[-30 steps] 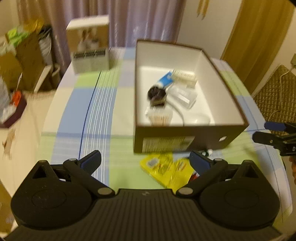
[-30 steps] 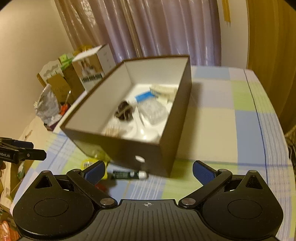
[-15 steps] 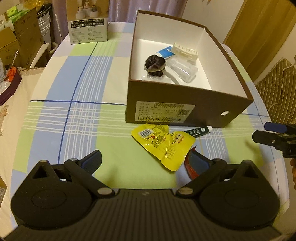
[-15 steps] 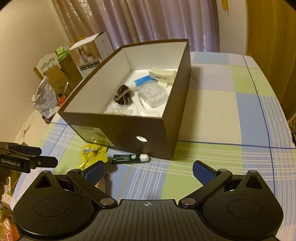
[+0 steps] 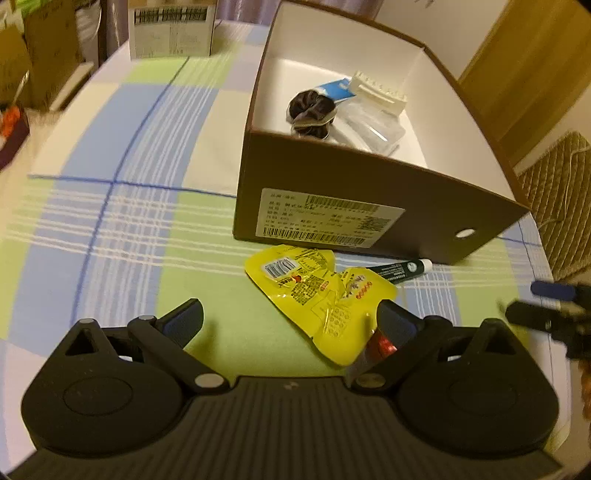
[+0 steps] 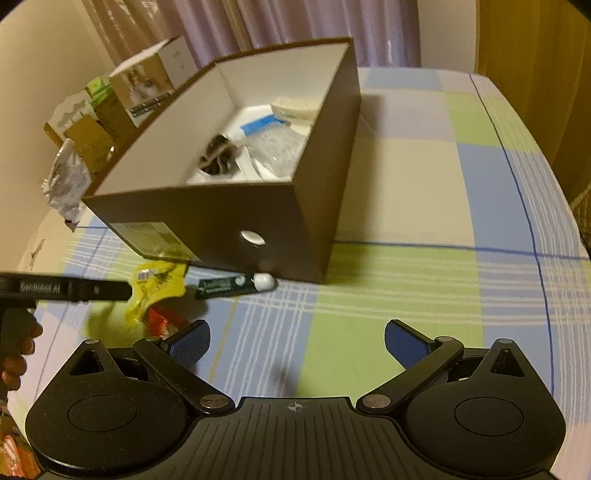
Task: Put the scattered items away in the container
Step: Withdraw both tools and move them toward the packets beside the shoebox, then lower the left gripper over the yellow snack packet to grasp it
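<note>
A brown cardboard box (image 5: 369,192) with a white inside stands on the checked tablecloth and holds a dark scrunchie (image 5: 312,112), a blue-and-white tube, a clear plastic pack and a white strip. In front of it lie a yellow snack pouch (image 5: 317,295), a dark green tube with a white cap (image 5: 400,269) and a red packet (image 5: 380,345). My left gripper (image 5: 291,319) is open just short of the pouch, its right finger over the red packet. My right gripper (image 6: 297,341) is open, near the green tube (image 6: 232,286) and the box corner (image 6: 295,236).
A printed carton (image 5: 171,31) stands at the table's far left edge. Boxes and bags (image 6: 81,147) crowd the floor beyond the left side. A quilted chair (image 5: 557,206) is at the right. The tablecloth right of the box (image 6: 424,177) is bare.
Both grippers have dropped lower and moved closer to the items in front of the box. The left one now reaches the yellow pouch and red packet. Both stay open.
</note>
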Motion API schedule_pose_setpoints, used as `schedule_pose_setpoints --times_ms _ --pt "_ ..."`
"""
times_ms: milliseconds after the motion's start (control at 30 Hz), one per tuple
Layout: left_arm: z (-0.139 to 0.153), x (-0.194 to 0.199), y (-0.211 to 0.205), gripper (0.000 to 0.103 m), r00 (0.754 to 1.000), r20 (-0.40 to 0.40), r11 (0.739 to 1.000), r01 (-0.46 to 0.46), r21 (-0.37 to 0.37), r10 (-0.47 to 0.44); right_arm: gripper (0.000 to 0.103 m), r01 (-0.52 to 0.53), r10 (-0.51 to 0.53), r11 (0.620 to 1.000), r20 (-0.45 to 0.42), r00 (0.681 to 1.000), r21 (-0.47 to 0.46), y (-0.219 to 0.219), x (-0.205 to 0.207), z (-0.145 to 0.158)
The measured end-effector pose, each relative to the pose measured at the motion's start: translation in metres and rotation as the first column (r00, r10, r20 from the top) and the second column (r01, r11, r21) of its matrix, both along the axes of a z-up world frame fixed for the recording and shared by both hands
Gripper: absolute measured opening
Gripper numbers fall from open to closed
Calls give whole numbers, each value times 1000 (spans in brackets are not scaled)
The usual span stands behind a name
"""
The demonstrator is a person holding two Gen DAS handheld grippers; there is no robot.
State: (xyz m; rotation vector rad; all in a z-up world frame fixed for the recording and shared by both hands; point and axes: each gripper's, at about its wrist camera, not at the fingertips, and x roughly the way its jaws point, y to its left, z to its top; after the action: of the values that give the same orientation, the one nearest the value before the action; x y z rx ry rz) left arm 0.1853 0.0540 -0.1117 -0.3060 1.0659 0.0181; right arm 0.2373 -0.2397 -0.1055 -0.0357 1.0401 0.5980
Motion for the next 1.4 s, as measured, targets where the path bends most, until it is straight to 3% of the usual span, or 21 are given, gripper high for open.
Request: schedule_pose_setpoints --times_ms 167,400,500,567,667,767,1067,1100,1167,1200,1400 --pt "-17 19 5 99 999 -28 998 -42 -44 41 103 26 -27 1000 -39 999 -16 -2 2 -12" --pt "-35 41 -1 98 997 -52 998 -59 29 61 103 38 -40 999 -63 997 -28 -3 2 -19" --pt "-37 39 0 86 999 -31 998 -36 54 37 103 36 -37 999 -68 997 -24 -2 0 -20" --pt "-36 35 1 70 1000 -10 998 -5 58 6 103 26 -28 999 -73 997 -20 2 -1 -22" --pt "-33 24 10 53 1000 0 1000 8 13 -8 103 -4 2 1000 -73 997 -19 8 -4 -22" --pt "-33 8 23 49 1000 5 1000 -10 2 10 103 -38 36 999 -71 997 -26 16 -8 -23" --pt "-27 -35 50 48 998 -37 999 -46 -11 46 103 -73 71 997 -64 995 -25 26 -14 -22" --pt "-26 -38 53 49 998 -38 999 -48 -19 47 103 -73 71 997 -62 995 -25 26 -15 -22" --pt "-22 -43 56 65 998 -35 998 -53 -35 52 103 -74 72 997 -64 995 -28 26 -16 -22" --pt "-20 -45 56 68 998 -28 998 -52 -35 51 103 -74 72 997 -65 995 -30 27 -16 -23" --pt "-24 -40 44 72 999 -32 1000 -7 5 7 103 -79 76 996 -70 995 -36 26 -22 -24"
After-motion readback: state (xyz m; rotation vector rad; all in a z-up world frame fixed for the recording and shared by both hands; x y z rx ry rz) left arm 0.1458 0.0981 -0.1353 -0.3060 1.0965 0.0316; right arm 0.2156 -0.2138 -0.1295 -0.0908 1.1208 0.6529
